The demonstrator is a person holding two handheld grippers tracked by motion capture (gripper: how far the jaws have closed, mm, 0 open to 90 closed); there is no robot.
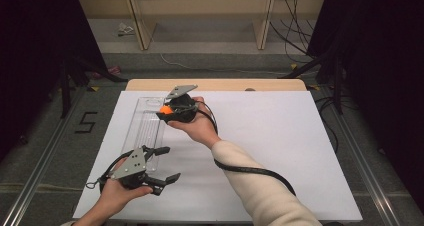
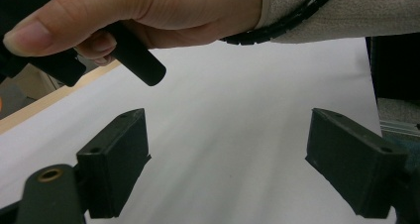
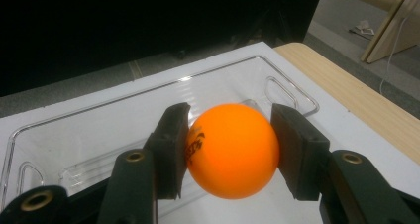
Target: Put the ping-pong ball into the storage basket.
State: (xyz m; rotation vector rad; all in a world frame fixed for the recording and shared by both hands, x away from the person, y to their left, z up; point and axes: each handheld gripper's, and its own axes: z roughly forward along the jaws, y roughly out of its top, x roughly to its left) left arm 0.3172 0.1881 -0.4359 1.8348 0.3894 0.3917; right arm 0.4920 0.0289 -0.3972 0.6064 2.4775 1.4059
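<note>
From the high view, the right gripper [image 1: 165,109] pinches a small round orange ball [image 1: 164,108] above a long clear plastic tray [image 1: 145,128]. The left gripper [image 1: 169,164], jaws wide apart, sits near the tray's close end.

In the left gripper view, its jaws stand wide over the white table sheet [image 2: 237,100].

In the right gripper view, the shiny orange ball [image 3: 232,150] with dark print sits squeezed between both jaws, tray [image 3: 99,125] behind.

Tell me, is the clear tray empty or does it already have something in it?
Empty. The clear tray shows bare ribbed floor; the orange ball is not in it, being clamped in the right gripper above the tray.
</note>
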